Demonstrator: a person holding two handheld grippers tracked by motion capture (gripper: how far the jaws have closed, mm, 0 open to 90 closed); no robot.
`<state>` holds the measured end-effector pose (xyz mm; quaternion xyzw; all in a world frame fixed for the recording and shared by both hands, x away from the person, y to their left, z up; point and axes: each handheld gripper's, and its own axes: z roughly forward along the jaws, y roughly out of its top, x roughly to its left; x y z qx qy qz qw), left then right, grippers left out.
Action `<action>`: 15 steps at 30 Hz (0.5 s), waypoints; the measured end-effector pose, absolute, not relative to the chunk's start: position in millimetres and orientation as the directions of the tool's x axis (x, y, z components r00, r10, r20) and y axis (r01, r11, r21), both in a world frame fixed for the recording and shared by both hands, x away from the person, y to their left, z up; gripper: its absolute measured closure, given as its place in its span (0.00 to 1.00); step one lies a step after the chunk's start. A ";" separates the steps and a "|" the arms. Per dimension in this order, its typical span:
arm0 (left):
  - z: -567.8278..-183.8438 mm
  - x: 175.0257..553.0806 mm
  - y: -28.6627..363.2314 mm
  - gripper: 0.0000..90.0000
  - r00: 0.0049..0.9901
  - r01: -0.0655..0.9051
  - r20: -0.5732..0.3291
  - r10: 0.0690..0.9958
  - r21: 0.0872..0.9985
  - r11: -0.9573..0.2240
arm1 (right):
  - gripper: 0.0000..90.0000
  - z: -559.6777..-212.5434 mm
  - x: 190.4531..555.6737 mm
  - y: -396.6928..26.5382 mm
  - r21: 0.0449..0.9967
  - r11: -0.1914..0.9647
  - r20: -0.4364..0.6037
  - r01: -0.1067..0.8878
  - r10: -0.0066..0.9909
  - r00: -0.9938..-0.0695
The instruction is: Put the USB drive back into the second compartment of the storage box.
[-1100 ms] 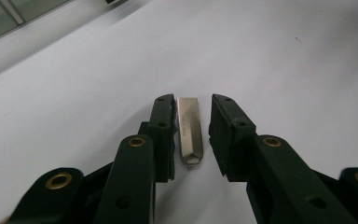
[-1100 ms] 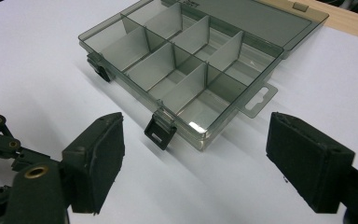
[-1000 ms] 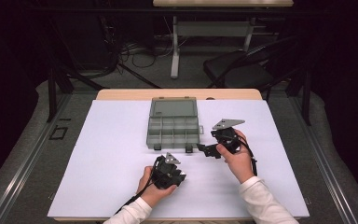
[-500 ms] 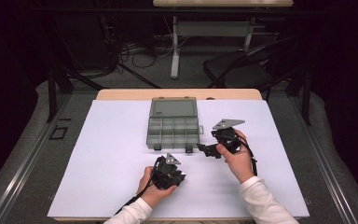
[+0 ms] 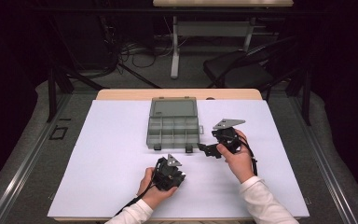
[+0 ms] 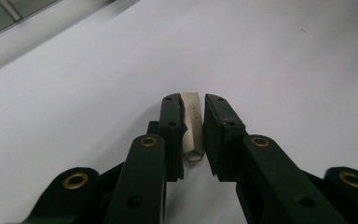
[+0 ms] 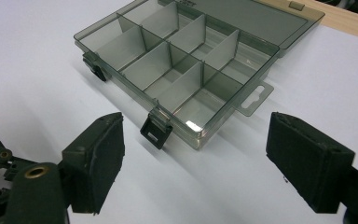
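A small silver USB stick (image 6: 192,119) with a wire loop at its near end lies on the white table sheet (image 5: 112,158). My left gripper (image 6: 193,99) points down over it with the stick between its jaws. The jaws have just been closing; one pad touches the stick and a thin gap shows at the other. In the high view the left gripper (image 5: 175,176) sits near the table's front middle. My right gripper (image 7: 196,140) stands wide open with nothing between its pads, facing the near corner of an open smoky plastic organizer box (image 7: 177,70). From above, the right gripper (image 5: 205,149) is just right of the box (image 5: 173,126).
The box has several bare compartments, its lid laid flat behind, and two black latches (image 7: 156,130) on its front wall. A wooden table edge (image 5: 121,94) shows behind the white sheet. A chair (image 5: 242,70) and cables lie on the floor beyond.
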<state>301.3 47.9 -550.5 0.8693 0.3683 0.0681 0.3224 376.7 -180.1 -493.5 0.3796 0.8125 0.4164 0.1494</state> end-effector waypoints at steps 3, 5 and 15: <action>-550.8 300.4 47.0 0.86 0.716 0.597 -0.115 0.688 0.612 -0.519 | 0.21 -493.5 376.6 -180.0 0.787 0.368 0.074 0.496 0.741 -0.668; -550.8 300.2 47.0 0.86 0.719 0.592 -0.109 0.686 0.613 -0.523 | 0.21 -493.5 376.6 -180.0 0.787 0.367 0.074 0.496 0.742 -0.667; -550.7 299.8 46.5 0.87 0.712 0.599 -0.112 0.693 0.613 -0.515 | 0.21 -494.8 377.2 -179.5 0.789 0.367 0.071 0.493 0.742 -0.666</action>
